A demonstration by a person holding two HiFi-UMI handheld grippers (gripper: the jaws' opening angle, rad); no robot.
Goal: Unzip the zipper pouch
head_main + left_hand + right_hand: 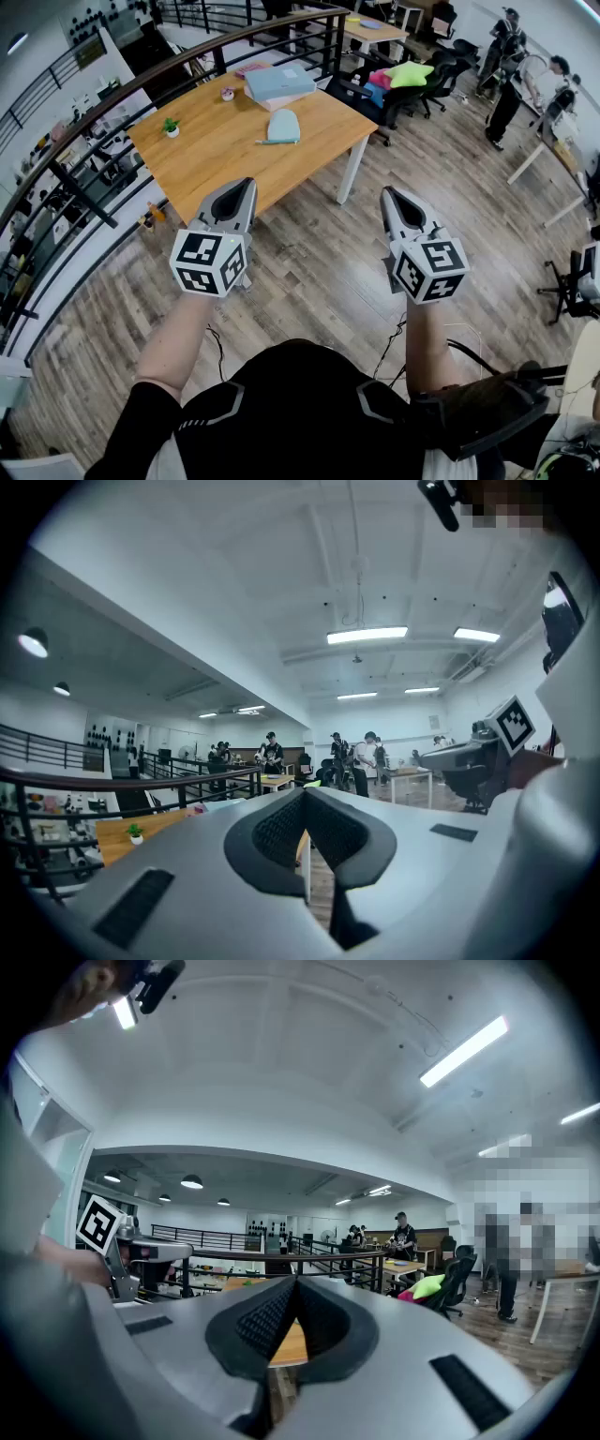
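A pale blue zipper pouch (282, 126) lies on the wooden table (216, 150), well ahead of both grippers. I hold my left gripper (246, 184) level over the floor, near the table's front edge, its jaws shut with nothing between them. My right gripper (386, 192) hovers level over the floor to the right of the table, also shut and empty. In the left gripper view the tips (304, 794) meet, and the table edge shows beyond them. The right gripper view shows its tips (295, 1282) closed, with the tabletop (286, 1342) behind.
On the table are a stack of grey-blue boxes (278, 82), a small potted plant (171, 126) and a small pink object (227, 94). A black railing (112, 103) runs behind the table. Office chairs (403, 89) with coloured cushions stand at the right; people (506, 66) stand farther off.
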